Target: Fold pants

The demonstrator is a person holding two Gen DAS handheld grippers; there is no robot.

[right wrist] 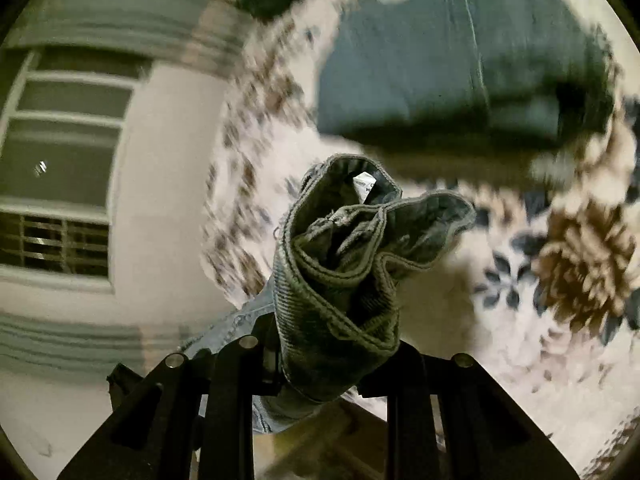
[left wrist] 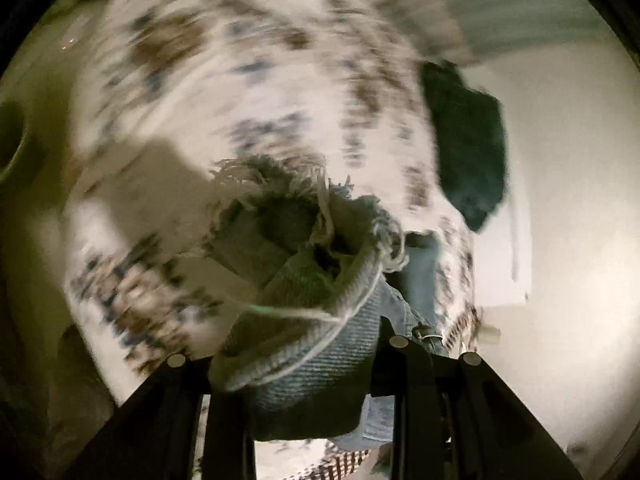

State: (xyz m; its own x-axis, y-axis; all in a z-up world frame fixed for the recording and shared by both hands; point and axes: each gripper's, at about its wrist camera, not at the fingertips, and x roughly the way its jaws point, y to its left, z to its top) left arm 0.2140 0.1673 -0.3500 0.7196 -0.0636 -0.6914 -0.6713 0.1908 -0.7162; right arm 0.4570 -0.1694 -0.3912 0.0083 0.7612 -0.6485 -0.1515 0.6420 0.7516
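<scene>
The pants are light blue denim jeans. My left gripper (left wrist: 316, 364) is shut on a bunched, frayed hem of the jeans (left wrist: 304, 272), held up above a floral bedspread (left wrist: 248, 80). My right gripper (right wrist: 324, 364) is shut on a bunched waistband part of the jeans (right wrist: 344, 272), with a white label showing inside. In the right wrist view another folded blue denim piece (right wrist: 440, 64) lies on the bedspread (right wrist: 520, 300) beyond. Both views are motion-blurred.
A dark green cloth (left wrist: 468, 152) lies at the bed's right edge. A pale wall (left wrist: 572, 160) and striped curtain (left wrist: 500, 16) stand behind. The right wrist view shows a window with bars (right wrist: 60, 184) at left.
</scene>
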